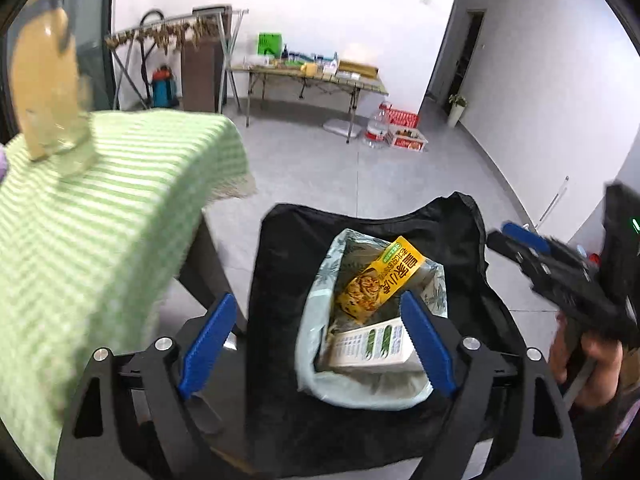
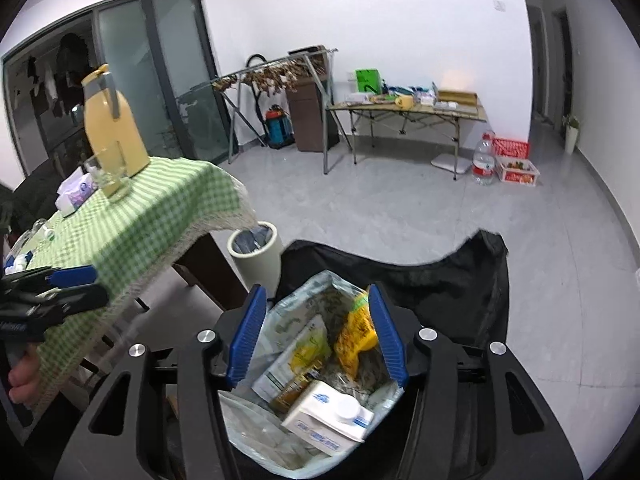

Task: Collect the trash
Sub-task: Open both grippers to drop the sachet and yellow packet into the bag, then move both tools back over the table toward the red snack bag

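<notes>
1. The left claw [image 1: 316, 340] hangs above the trash bag [image 1: 316, 364], its blue fingers [image 1: 208, 340] spread wide with nothing between them; only the bag and the black seat show through the gap.
2. The right claw [image 2: 318, 334] stands about half open over the same bag, its pads touching nothing and gripping nothing.
3. The trash bag, pale with a leaf print, sits open-mouthed on a black fabric chair [image 2: 440, 280] just beside the bench [image 2: 132, 220].
4. Inside the bag lie a yellow snack packet [image 1: 380, 280], tilted against the far side, and a white carton with green print [image 1: 372, 344] below it.
5. From the right wrist view, a white milk carton with a round cap [image 2: 332, 416] lies nearest the camera in the bag, with a yellow-green pouch [image 2: 300, 356] behind it.
6. The bench wears a green checked cloth and carries a yellow jug [image 2: 112, 128], a glass [image 2: 108, 178] just in front of it, and a tissue pack [image 2: 76, 194] near the glass.
7. A cream waste bin [image 2: 256, 252] stands on the floor between the bench corner and the chair.
8. A hand [image 1: 592, 368] holds the right claw's handle at the right edge of the left wrist view.
9. A folding table [image 2: 408, 112] laden with boxes stands against the far wall, well apart from the chair.
</notes>
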Demonstrator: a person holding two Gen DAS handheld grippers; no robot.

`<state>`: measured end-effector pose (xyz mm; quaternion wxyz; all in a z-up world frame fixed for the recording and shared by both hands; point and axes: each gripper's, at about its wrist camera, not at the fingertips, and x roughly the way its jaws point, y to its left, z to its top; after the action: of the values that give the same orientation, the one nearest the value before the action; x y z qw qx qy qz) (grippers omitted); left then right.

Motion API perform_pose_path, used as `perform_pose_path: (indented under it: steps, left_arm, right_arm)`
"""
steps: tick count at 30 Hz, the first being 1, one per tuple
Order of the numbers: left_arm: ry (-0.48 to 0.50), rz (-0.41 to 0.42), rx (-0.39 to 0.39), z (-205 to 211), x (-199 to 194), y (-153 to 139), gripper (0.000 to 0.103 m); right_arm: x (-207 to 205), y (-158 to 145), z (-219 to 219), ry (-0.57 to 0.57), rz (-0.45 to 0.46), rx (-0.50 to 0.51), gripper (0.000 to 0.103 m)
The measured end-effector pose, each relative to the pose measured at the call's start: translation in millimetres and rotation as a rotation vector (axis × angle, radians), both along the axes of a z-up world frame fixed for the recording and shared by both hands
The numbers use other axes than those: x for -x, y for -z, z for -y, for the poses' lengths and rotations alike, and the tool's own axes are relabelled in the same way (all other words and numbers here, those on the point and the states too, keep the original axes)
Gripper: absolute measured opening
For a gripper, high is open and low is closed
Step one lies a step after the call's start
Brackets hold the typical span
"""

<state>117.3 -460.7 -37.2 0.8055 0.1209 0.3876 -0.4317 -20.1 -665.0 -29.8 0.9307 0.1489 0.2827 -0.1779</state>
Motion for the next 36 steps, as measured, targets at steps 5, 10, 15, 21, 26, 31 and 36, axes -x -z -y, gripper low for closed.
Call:
perform_pose_path:
  steps: [5, 10, 15, 21, 26, 31, 36]
  left_arm:
    - [-0.085, 0.082, 0.086, -58, 4, -37, 0.085]
    - [-0.176, 0.161, 0.152, -113, 7, -71, 0.091]
    - [-0.311, 0.238, 0.169, -182, 12, -91, 0.094]
    - [-0.494, 0.201, 0.157, -272, 10, -98, 0.095]
    - [-0.654, 0.161, 0.215, -358, 18, -96, 0.095]
    - [-0.846, 0.144, 0.256, -449, 35, -82, 0.095]
    - [-1.041, 0.063, 0.306, -540, 39, -62, 0.095]
  right_arm:
    - [-21, -27, -29, -0.048, 0.043, 0.029, 0.052]
    - [-40, -61, -74, -0.126, 0.108, 0.090, 0.062]
    - [-57, -87, -127, -0.200, 0.163, 0.131, 0.067]
    - [-84, -106, -198, -0.317, 0.217, 0.130, 0.071]
    - [-114, -112, -272, -0.468, 0.217, 0.132, 0.071]
    - [-130, -98, -354, -0.637, 0.204, 0.065, 0.074]
    - [-142, -80, -443, -0.794, 0.145, 0.014, 0.074]
